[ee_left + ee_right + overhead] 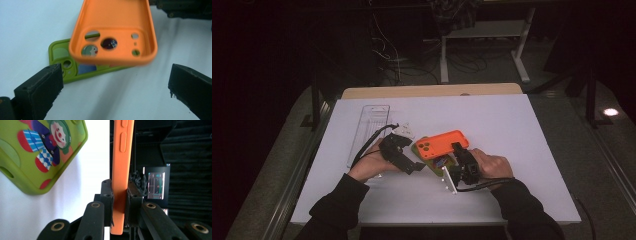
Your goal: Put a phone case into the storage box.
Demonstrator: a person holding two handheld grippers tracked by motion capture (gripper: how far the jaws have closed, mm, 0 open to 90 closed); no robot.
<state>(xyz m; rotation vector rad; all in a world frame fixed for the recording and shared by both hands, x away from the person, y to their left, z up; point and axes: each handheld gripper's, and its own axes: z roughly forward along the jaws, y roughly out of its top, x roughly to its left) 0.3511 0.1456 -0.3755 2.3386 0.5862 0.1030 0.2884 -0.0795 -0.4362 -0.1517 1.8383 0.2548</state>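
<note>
The right gripper pinches the orange case by one end, holding it just above the green case with its long axis running toward the nearby left gripper, whose jaws are spread and empty.

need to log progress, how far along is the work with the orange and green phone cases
Done: the orange silicone phone case is lifted off the white table, above the green clown-print phone case. In hand: the right gripper clamps the orange case's edge, while the left gripper is open with nothing between its fingers. Left: setting the orange case down somewhere; the green case lies untouched.
</note>
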